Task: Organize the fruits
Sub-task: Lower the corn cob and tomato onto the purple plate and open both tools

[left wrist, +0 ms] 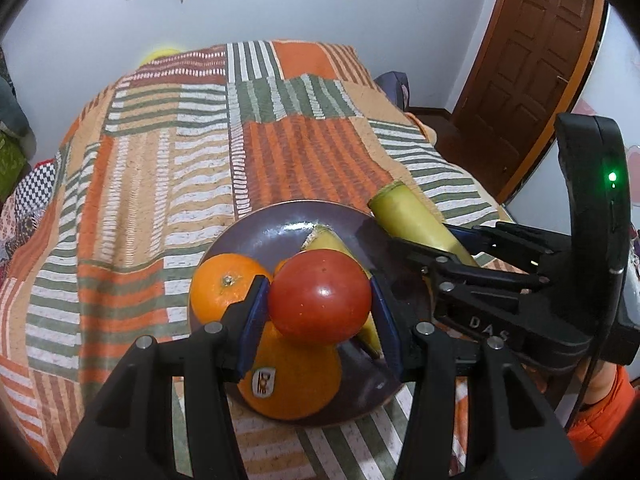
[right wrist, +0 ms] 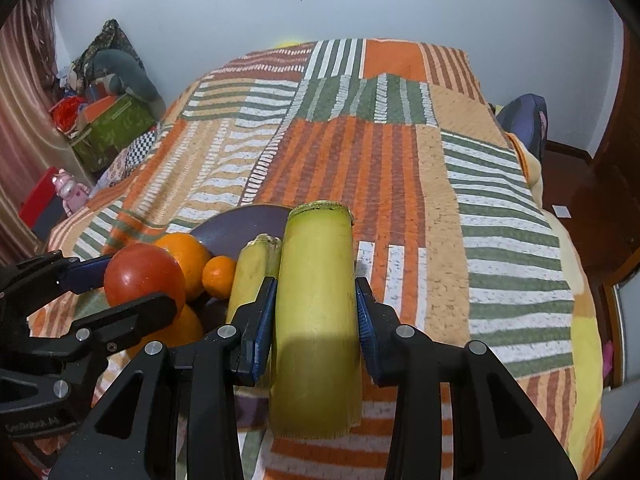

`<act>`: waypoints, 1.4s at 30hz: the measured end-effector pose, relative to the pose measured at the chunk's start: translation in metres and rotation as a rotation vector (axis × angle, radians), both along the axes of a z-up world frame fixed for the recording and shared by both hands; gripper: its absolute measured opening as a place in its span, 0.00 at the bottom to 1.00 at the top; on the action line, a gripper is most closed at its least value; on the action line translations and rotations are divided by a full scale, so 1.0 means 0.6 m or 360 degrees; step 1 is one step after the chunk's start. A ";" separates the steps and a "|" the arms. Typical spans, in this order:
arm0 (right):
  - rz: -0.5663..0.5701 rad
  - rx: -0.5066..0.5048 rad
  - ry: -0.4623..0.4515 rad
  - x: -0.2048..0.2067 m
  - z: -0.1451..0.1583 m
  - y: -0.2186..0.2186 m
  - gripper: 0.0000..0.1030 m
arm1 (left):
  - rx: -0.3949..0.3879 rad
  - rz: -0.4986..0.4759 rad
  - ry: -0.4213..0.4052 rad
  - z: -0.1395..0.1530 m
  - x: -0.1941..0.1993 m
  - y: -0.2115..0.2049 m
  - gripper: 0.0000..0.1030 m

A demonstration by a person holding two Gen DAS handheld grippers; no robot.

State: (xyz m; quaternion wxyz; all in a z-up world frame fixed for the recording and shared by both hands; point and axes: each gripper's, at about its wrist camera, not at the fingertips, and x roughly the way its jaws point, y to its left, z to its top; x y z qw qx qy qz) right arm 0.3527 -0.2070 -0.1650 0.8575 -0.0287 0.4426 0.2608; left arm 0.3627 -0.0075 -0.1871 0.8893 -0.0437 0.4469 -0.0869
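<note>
Left gripper jaws clamp the tomato above the plate; right gripper grips the sugarcane piece at the plate's three o'clock. Lower gently, clear of the oranges.

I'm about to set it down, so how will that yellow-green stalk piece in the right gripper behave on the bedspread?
The stalk piece looks stiff, holding straight between the right gripper's pads. Being round and smooth-skinned, it may roll on the soft bedspread, less so if laid against the plate.
</note>
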 end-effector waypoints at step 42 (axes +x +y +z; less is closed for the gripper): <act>0.0056 -0.0017 -0.0087 -0.066 0.067 -0.008 0.39 | 0.0118 0.0070 -0.0178 0.089 -0.106 0.016 0.62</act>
